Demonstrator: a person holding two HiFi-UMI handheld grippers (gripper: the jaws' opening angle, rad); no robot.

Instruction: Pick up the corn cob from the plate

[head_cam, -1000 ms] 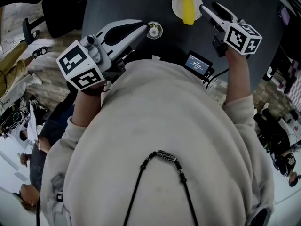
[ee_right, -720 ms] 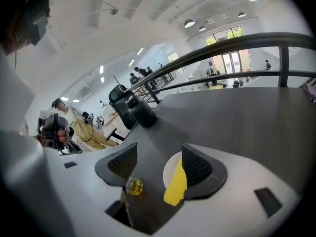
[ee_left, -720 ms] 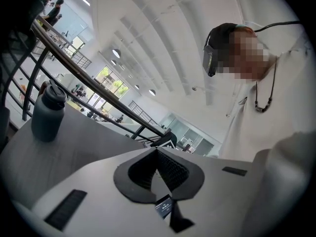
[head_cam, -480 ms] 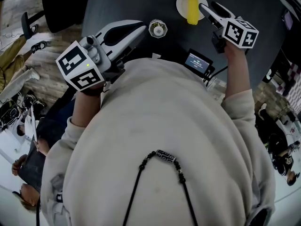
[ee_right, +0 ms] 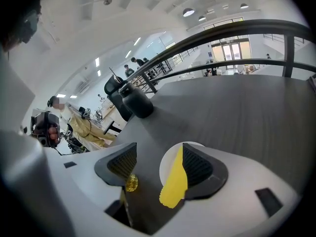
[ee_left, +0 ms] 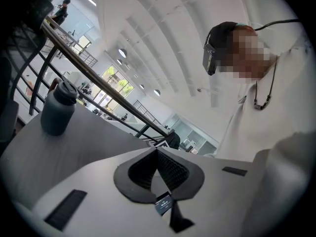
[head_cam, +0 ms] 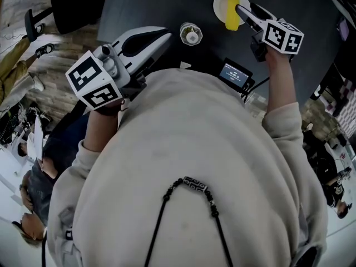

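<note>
I am working two grippers, with one plate and one cob. The white plate point(head_cam: 221, 2) sits on the dark table point(head_cam: 144, 4) at 1 o'clock in my head view. The single yellow cob point(ee_right: 174, 184) lies on it.

My right gripper point(head_cam: 240, 10) comes in from the plate's 4 o'clock side, tilted down, with its tip over the plate. Its jaws have just been opening and now stand wide apart. In the right gripper view the cob lies in the gap, close against the pad on the 3 o'clock side. I cannot tell whether that pad touches it. The other pad is clear of it, so this gripper has hold of nothing.

My left gripper point(ee_left: 157, 150) is at 10 o'clock in the head view, near the table's edge and well apart from the plate. Its two pads meet at their tips and nothing is between them.

One small cup point(head_cam: 191, 33) stands at the plate's 8 o'clock, apart from it. One small device point(head_cam: 233, 72) with a lit screen sits at the plate's 6 o'clock, by the table's near edge. One dark bottle point(ee_left: 57, 107) stands on the table at 9 o'clock in the left gripper view.
</note>
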